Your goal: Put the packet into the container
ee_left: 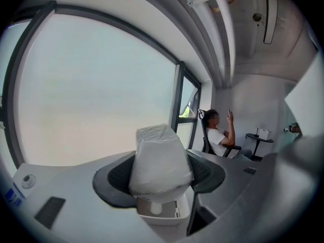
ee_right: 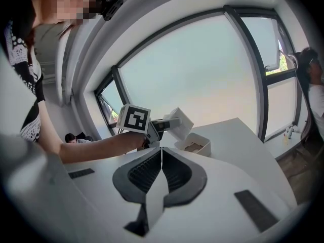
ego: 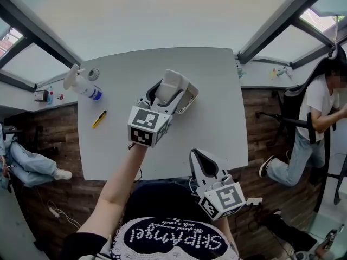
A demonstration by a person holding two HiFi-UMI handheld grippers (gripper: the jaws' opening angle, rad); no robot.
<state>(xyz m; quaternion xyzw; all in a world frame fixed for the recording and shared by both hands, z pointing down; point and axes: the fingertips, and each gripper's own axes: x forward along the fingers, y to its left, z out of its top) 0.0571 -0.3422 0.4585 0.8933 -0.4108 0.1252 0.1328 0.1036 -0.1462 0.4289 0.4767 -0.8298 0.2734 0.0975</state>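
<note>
A white packet (ego: 172,85) is clamped between the dark pads of my left gripper (ego: 169,93), which is shut on it. The packet hangs tilted just above a small white container (ego: 188,101) that stands near the middle of the grey table (ego: 217,91). In the left gripper view the packet (ee_left: 159,161) fills the space between the jaws, and the container (ee_left: 163,217) shows right below it. The right gripper view shows the packet (ee_right: 179,121) over the container (ee_right: 194,146). My right gripper (ego: 199,160) is shut and empty, near the table's front edge.
A spray bottle (ego: 81,84), a small roll (ego: 93,73) and a yellow cutter (ego: 99,118) lie at the table's left side. A person sits on a chair (ego: 317,112) to the right of the table. Another person's legs (ego: 30,164) show at the far left.
</note>
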